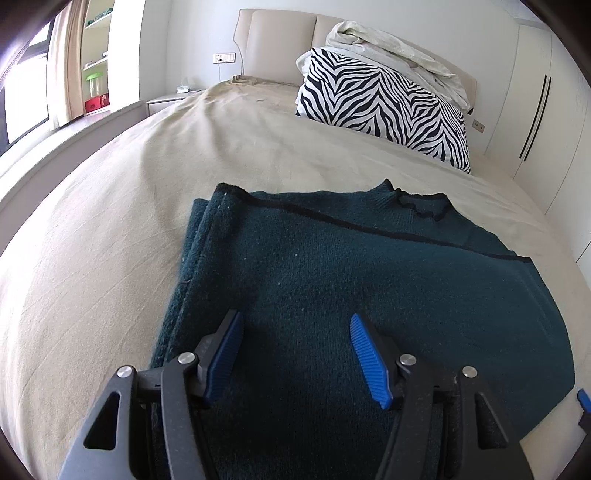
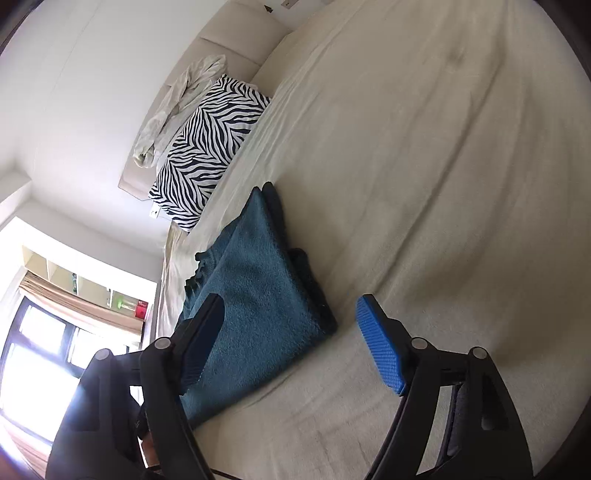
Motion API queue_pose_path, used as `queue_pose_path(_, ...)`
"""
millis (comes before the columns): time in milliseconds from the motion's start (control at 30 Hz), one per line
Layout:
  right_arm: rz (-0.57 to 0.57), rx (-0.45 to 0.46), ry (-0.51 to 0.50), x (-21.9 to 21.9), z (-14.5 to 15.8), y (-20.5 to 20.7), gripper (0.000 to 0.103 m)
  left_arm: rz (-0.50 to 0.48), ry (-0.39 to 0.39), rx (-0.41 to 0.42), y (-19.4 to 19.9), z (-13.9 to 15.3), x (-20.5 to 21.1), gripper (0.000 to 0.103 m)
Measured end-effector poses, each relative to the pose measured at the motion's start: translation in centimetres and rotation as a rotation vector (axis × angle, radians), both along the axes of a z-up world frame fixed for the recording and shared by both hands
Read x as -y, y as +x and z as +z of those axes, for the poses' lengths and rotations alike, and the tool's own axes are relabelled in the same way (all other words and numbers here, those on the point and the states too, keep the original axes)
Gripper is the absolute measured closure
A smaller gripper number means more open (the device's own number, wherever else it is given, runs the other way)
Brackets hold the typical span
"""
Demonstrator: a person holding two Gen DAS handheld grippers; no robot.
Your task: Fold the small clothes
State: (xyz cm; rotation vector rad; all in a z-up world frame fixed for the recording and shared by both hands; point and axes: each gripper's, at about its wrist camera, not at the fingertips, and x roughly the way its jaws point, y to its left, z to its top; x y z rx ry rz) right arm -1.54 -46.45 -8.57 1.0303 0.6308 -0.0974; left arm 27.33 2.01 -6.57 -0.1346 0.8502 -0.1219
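1. The left gripper (image 1: 295,354) hovers over the folded teal sweater (image 1: 332,280), jaws apart, nothing clamped.
2. The right gripper (image 2: 291,343) has its jaws spread and empty, the sweater's corner between them.
3. Beyond both, the beige bed sheet (image 1: 110,221) reaches a zebra pillow (image 1: 384,107), headboard (image 1: 277,33) and white walls.

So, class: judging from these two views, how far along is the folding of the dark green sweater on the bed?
Done: the sweater lies on the bed with layers stacked along one side. In hand: nothing; the left gripper hangs open above the sweater, and the right gripper is open at its corner. Left: probably a further fold to make it compact.
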Motion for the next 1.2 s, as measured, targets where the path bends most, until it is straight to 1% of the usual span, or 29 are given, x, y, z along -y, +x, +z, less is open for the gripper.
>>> queue_pose_path(67, 0.052, 0.0, 0.038, -0.6, -0.1, -1.1, 0.029, 0.033, -0.062, 0.006, -1.3, 0.7, -1.3, 0.04)
queue_pose_path(133, 0.1, 0.009, 0.037, -1.6, 0.1, -1.4, 0.029, 0.089, -0.12, 0.012, -2.7, 1.4, -3.1, 0.04)
queue_pose_path(200, 0.153, 0.021, 0.043, -3.3, 0.2, -0.3, 0.029, 0.157, -0.197, 0.022, -4.1, 1.9, -5.7, 0.039)
queue_pose_path(267, 0.189, 0.027, 0.072, -5.2, 0.1, 1.0, 0.029, 0.216, -0.271, 0.022, -5.1, 2.2, -8.3, 0.037)
queue_pose_path(300, 0.212, 0.038, 0.083, -5.9, 0.1, 1.7, 0.029, 0.235, -0.293, 0.016, -5.3, 2.2, -9.3, 0.037)
queue_pose_path(367, 0.248, 0.059, 0.07, -7.4, 0.4, 3.1, 0.029, 0.253, -0.339, -0.015, -5.4, 2.1, -10.9, 0.037)
queue_pose_path(400, 0.246, 0.054, 0.061, -8.0, 0.5, 3.9, 0.029, 0.256, -0.359, -0.009, -5.7, 2.3, -11.3, 0.038)
queue_pose_path(433, 0.225, 0.041, 0.064, -8.2, 0.5, 4.3, 0.029, 0.246, -0.363, 0.007, -6.0, 2.7, -11.4, 0.038)
queue_pose_path(467, 0.2, 0.035, 0.089, -8.1, 0.3, 4.6, 0.029, 0.232, -0.346, 0.016, -6.1, 3.1, -11.1, 0.038)
queue_pose_path(500, 0.189, 0.044, 0.134, -7.9, -0.1, 4.3, 0.029, 0.22, -0.323, 0.007, -6.1, 3.2, -10.8, 0.037)
queue_pose_path(533, 0.187, 0.05, 0.179, -7.8, -0.5, 4.8, 0.029, 0.209, -0.321, -0.01, -5.9, 2.9, -10.5, 0.037)
queue_pose_path(567, 0.183, 0.045, 0.198, -7.8, -0.9, 4.7, 0.029, 0.207, -0.336, -0.027, -5.9, 2.4, -10.3, 0.037)
queue_pose_path(633, 0.169, 0.009, 0.177, -7.6, -1.4, 4.2, 0.029, 0.224, -0.371, -0.044, -6.3, 1.6, -10.2, 0.038)
queue_pose_path(700, 0.139, -0.015, 0.196, -7.1, -2.2, 3.3, 0.029, 0.224, -0.387, -0.008, -7.1, 2.1, -9.7, 0.038)
queue_pose_path(767, 0.09, -0.022, 0.224, -6.1, -2.9, 2.0, 0.031, 0.158, -0.36, 0.035, -7.2, 3.3, -7.9, 0.038)
queue_pose_path(800, 0.068, -0.016, 0.228, -5.8, -3.0, 1.4, 0.031, 0.108, -0.336, 0.036, -6.8, 3.7, -6.5, 0.038)
queue_pose_path(867, 0.047, -0.013, 0.227, -5.6, -3.1, 1.0, 0.031, 0.019, -0.317, 0.019, -5.5, 3.8, -3.7, 0.038)
queue_pose_path(933, 0.033, -0.029, 0.22, -5.8, -3.3, 1.5, 0.031, -0.02, -0.307, -0.008, -4.0, 3.2, -1.5, 0.038)
queue_pose_path(1033, 0.041, -0.025, 0.246, -6.7, -3.5, 3.2, 0.031, -0.034, -0.331, -0.083, -1.4, 1.2, 0.7, 0.038)
queue_pose_path(1100, 0.031, -0.022, 0.243, -7.1, -3.6, 4.5, 0.031, -0.024, -0.315, -0.115, 0.0, 0.1, 1.5, 0.038)
queue_pose_path(1167, 0.0, -0.019, 0.274, -7.0, -4.1, 5.7, 0.031, -0.025, -0.285, -0.126, 0.7, -0.6, 2.0, 0.038)
queue_pose_path(1200, -0.012, -0.007, 0.295, -6.9, -4.3, 6.2, 0.031, -0.026, -0.285, -0.128, 0.9, -0.8, 2.1, 0.038)
